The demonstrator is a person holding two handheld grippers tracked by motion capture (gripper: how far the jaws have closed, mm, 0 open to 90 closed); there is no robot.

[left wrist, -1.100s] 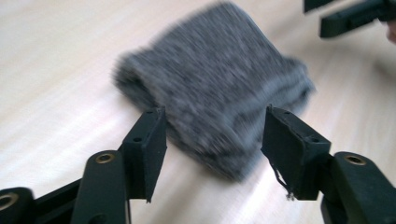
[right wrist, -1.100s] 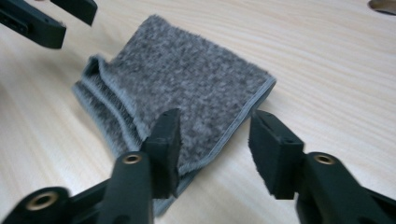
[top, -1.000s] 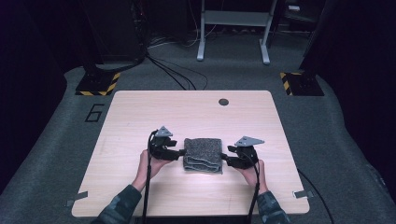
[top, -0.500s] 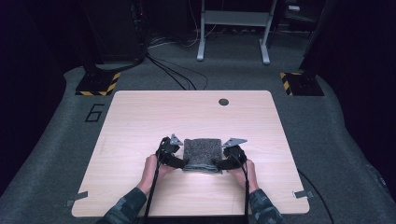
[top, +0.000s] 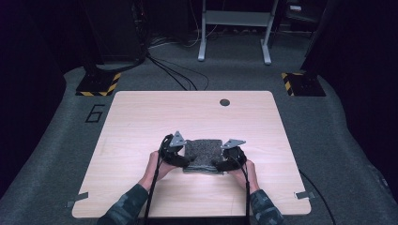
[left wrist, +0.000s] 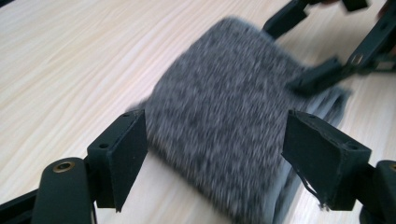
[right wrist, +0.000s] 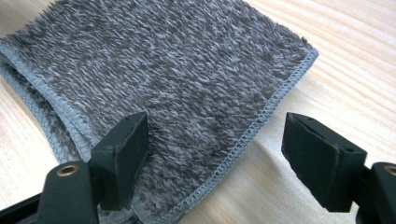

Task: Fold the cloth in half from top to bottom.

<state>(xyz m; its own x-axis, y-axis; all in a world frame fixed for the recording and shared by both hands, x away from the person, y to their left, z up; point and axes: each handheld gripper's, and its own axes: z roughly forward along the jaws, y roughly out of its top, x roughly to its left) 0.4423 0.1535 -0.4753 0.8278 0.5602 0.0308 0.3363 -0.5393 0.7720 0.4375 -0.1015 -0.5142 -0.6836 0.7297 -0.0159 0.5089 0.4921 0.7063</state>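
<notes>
A folded grey fuzzy cloth (top: 202, 154) lies flat on the light wooden table (top: 141, 117), a little nearer than its middle. My left gripper (top: 185, 161) sits at the cloth's near left corner and my right gripper (top: 217, 163) at its near right corner. In the left gripper view the left gripper (left wrist: 215, 154) is open, with the cloth (left wrist: 224, 116) between its jaws and no pad pressing on it. The right gripper (right wrist: 215, 149) is also open over a stitched edge of the cloth (right wrist: 177, 70). Both pairs of jaws have just been opening.
A small dark round hole (top: 225, 102) sits near the table's far edge. Pieces of tape (top: 77, 200) mark the near corners. Beyond the table are floor cables, striped yellow-and-black bases (top: 98, 85) and a metal stand (top: 234, 28).
Both hands have drawn in from the cloth's sides to its near corners. Both pairs of jaws have opened wider. The cloth lies in the same place, folded more neatly.
</notes>
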